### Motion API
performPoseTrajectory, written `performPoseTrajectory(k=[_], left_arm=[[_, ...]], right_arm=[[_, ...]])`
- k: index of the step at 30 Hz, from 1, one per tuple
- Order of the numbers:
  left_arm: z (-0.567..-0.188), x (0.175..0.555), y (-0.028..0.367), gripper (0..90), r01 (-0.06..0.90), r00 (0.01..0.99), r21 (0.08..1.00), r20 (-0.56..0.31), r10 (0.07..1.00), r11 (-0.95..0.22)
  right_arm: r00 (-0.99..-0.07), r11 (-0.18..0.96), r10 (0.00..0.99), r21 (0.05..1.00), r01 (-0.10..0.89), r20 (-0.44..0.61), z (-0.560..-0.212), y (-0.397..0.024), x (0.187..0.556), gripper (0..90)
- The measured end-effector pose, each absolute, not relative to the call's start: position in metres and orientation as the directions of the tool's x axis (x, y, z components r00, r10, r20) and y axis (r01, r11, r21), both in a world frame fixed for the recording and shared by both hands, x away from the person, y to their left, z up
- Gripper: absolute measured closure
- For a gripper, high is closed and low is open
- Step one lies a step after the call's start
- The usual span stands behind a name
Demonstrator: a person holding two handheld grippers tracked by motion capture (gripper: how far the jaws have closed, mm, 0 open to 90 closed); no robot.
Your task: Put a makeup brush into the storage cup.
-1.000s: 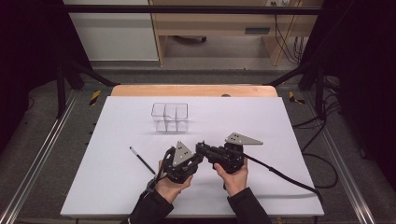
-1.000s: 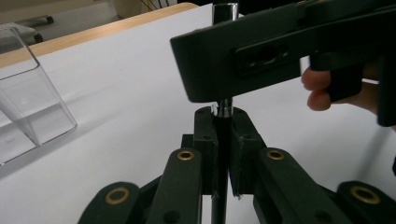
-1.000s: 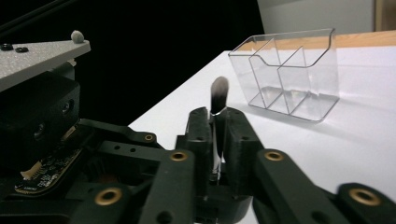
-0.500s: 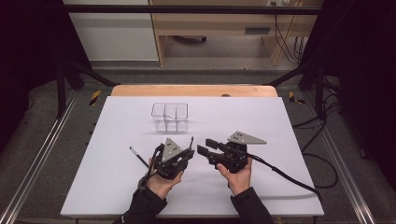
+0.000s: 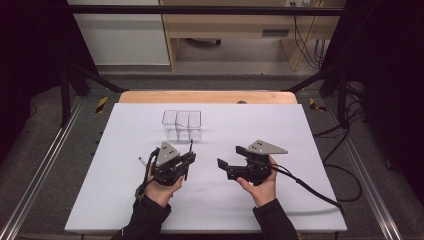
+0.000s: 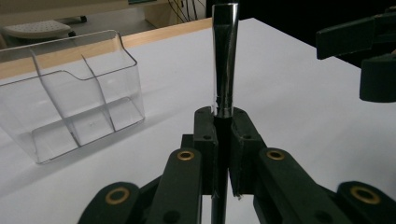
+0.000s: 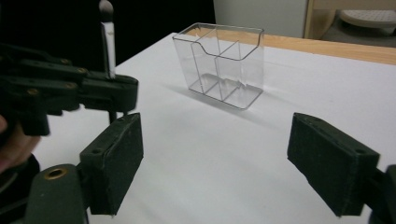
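The jaws of the left gripper [image 6: 223, 140] are pressed together on the shaft of a thin brush [image 6: 225, 60], which stands upright between the pads and rises to the top centre of the left gripper view, its shiny metal collar catching the light. In the high view this left gripper [image 5: 186, 159] sits left of centre in the lower half of the frame, held by the left hand [image 5: 161, 189], with the brush [image 5: 191, 145] poking up from its tip and pointing toward the top of the frame. In the right gripper view the brush [image 7: 107, 37] appears at the upper left with a pale rounded tip, clamped in the other gripper's dark jaws.

The jaws of the right gripper [image 7: 215, 168] have just been opening and stand wide apart, with only bare table between the two pads. In the high view the right gripper [image 5: 231, 157] lies right of centre, held in the right hand [image 5: 260, 182], its tips turned toward the left of the frame and well apart from the brush.

A clear plastic organiser [image 5: 182, 125] with upright dividers stands on the white table [image 5: 300, 135], above the left gripper and near the brush tip without touching it. Its compartments look empty in both gripper views.
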State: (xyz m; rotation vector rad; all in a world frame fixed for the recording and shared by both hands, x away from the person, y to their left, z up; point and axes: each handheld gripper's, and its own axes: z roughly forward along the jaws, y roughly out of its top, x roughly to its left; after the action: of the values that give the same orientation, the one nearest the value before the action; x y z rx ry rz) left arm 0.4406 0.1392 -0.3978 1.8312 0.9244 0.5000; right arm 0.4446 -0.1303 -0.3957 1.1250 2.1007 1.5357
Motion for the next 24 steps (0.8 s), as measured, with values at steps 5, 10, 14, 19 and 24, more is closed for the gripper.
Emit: performPoseTrajectory(k=[5, 10, 14, 19, 24], left_arm=[[-0.392, 0.442, 0.147, 82.5, 0.367, 0.612, 0.906, -0.067, 0.788, -0.208], [-0.386, 0.444, 0.157, 82.5, 0.364, 0.596, 0.914, -0.08, 0.799, -0.18], [-0.38, 0.446, 0.166, 82.5, 0.362, 0.584, 0.918, -0.09, 0.807, -0.16], [-0.374, 0.447, 0.176, 82.5, 0.353, 0.572, 0.925, -0.096, 0.815, -0.138], [-0.369, 0.449, 0.182, 82.5, 0.345, 0.561, 0.93, -0.099, 0.822, -0.124]], right_arm=[[-0.626, 0.113, 0.756, 0.903, 0.414, 0.192, -0.399, -0.137, 0.446, 12.8], [-0.6, 0.114, 0.778, 0.897, 0.426, 0.187, -0.402, -0.149, 0.448, 9.9], [-0.593, 0.126, 0.786, 0.894, 0.43, 0.174, -0.404, -0.155, 0.448, 8.6], [-0.581, 0.156, 0.801, 0.887, 0.435, 0.144, -0.41, -0.16, 0.447, 7.2], [-0.573, 0.174, 0.81, 0.883, 0.435, 0.122, -0.412, -0.165, 0.445, 6.7]])
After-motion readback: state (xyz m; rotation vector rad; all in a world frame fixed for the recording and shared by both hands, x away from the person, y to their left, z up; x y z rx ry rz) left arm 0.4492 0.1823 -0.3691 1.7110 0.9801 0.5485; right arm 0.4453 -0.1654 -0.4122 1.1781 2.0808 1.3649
